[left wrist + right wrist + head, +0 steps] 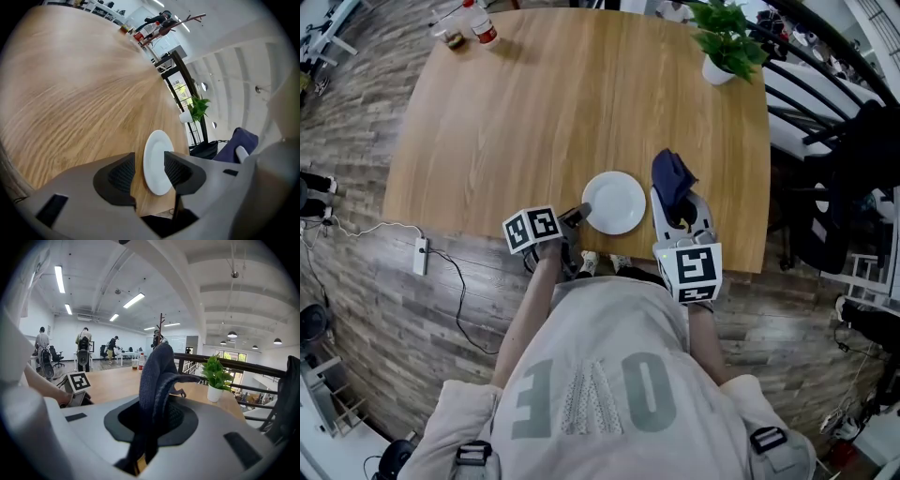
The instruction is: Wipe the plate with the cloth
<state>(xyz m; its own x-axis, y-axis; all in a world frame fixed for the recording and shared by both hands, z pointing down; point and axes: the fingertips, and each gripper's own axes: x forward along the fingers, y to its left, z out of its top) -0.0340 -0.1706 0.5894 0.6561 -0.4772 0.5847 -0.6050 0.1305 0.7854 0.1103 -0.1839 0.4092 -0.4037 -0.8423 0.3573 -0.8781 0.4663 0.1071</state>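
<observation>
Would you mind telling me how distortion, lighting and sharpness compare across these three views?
Head view: even light, sharp, the table edges bow slightly. Left gripper view: heavy fisheye, dark round border, plate crisp. Right gripper view: same fisheye, bright ceiling lights, cloth sharp.

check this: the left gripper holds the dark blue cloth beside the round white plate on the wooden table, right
No: the right gripper holds the dark blue cloth, as the right gripper view shows; the left gripper is open. The cloth is beside the round white plate on the wooden table.
</observation>
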